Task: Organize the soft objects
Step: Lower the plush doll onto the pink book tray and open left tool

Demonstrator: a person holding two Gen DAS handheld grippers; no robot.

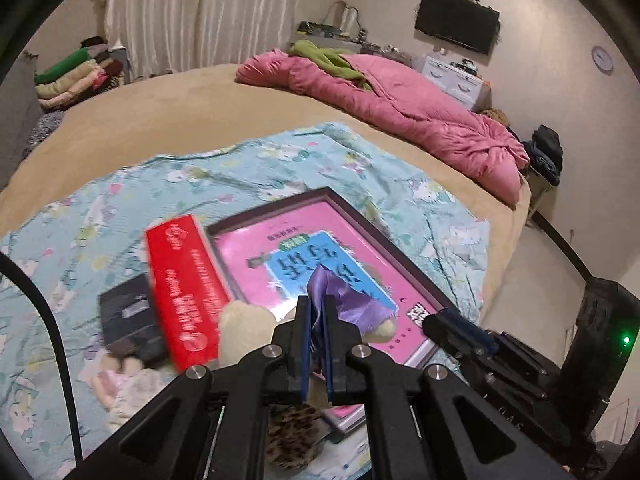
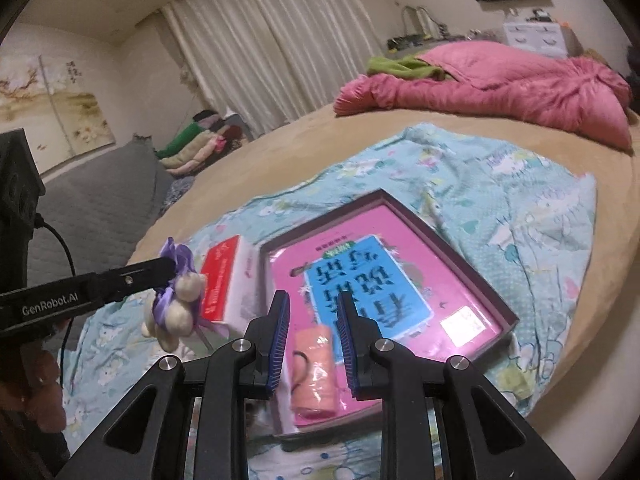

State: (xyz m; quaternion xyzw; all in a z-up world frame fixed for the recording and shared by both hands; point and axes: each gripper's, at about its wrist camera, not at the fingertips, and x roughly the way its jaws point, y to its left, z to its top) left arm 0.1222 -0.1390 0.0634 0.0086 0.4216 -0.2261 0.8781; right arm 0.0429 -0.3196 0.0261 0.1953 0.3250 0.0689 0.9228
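Note:
My left gripper [image 1: 317, 300] is shut on the purple ribbon of a small cream plush toy [image 1: 244, 332]. It holds the toy in the air above the teal blanket; the toy also shows in the right wrist view [image 2: 180, 308], hanging from the left gripper [image 2: 170, 270]. A dark-rimmed tray lid with a pink and blue picture [image 2: 384, 276] lies on the blanket. A rolled peach cloth with a black hair tie [image 2: 314, 368] lies on its near end. My right gripper [image 2: 312, 304] is open, its fingers on either side above the roll, not touching it.
A red and white box [image 1: 182, 292] stands left of the tray, with a dark box [image 1: 128, 316] beside it and other soft items below. A leopard-print fuzzy item [image 1: 292, 436] lies under my left gripper. A pink duvet [image 1: 400, 108] lies at the far end of the tan bed.

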